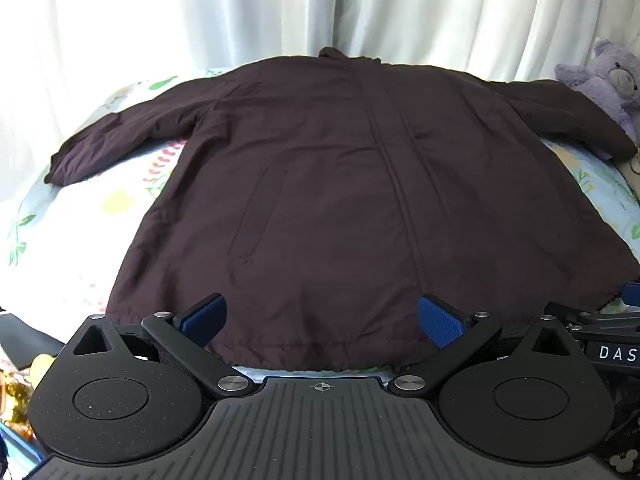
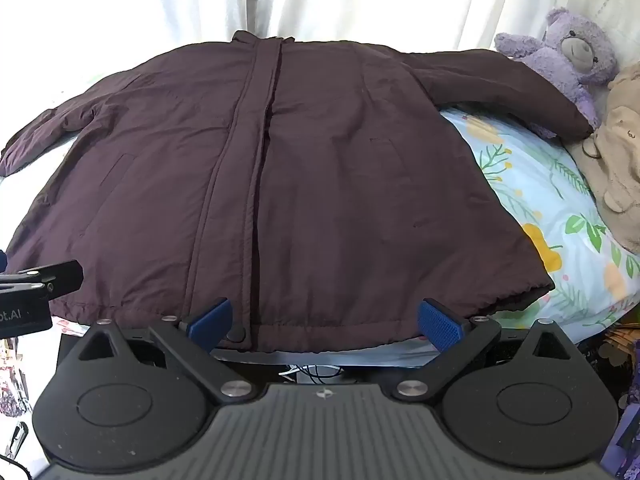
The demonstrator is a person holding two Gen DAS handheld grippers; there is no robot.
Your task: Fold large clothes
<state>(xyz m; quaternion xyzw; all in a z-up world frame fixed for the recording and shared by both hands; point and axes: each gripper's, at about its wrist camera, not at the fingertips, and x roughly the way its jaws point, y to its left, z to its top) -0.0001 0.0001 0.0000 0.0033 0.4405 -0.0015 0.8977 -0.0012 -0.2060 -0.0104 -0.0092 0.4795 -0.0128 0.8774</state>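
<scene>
My big dark coat [image 1: 320,184] lies flat on the bed, front side up. Both sleeves stick out to the sides. The collar is at the far end, near the white curtain [image 1: 280,8]. The bottom edge of the coat is the part nearest to me.

My left tongs [image 1: 322,320] are wide open. The two blue pads [image 1: 440,320] sit over the bottom edge of the coat, on its left half. I cannot tell if they touch the cloth. Nothing is held between them.

My right tongs [image 2: 326,318] are wide open too. They sit at the bottom edge where the middle flap of the coat [image 2: 256,184] comes down. A round snap is just beside the left blue pad. Nothing is held here either.

The bed sheet [image 2: 560,216] is light blue with leaves and yellow shapes on it. It shows on both sides of the coat.

A purple teddy bear [image 2: 568,52] sits at the far right, by the end of the right sleeve. A tan soft toy [image 2: 620,152] lies just beside it.
</scene>
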